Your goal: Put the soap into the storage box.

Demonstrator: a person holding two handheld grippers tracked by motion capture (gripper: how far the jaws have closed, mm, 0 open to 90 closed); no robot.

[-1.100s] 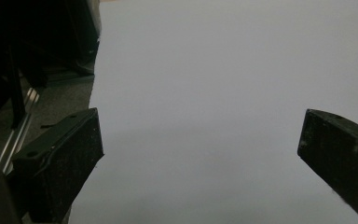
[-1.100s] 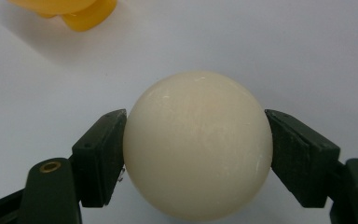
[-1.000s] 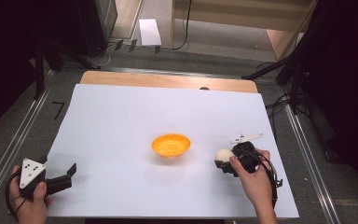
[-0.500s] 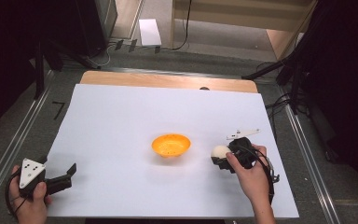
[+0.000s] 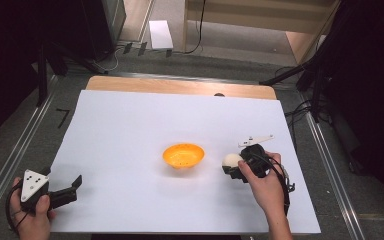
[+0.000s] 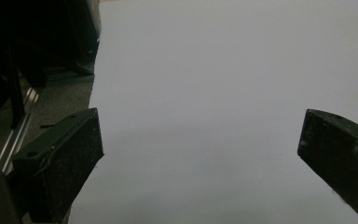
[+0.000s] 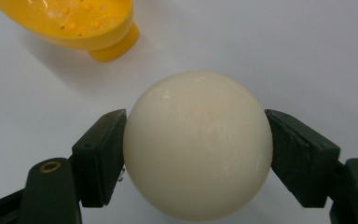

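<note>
While pinched between black fingers (image 7: 100, 158), smooth cream ball (image 7: 198, 144), perhaps plastic, glossy.

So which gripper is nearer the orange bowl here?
Right. The right gripper holds the white ball just beside the orange bowl; the left gripper sits far off.

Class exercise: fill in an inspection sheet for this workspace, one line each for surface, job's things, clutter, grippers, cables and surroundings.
Surface: white sheet over a wooden table.
Job's things: cream-white smooth ball; orange perforated plastic bowl, standing apart from the ball.
Clutter: nothing seen on the sheet.
Grippers: right gripper shut on the ball, near the bowl; left gripper open over bare sheet at the near left corner.
Cables: black cable loops by the right hand.
Surroundings: grey floor, metal rails, dark stands, wooden furniture behind.
</note>
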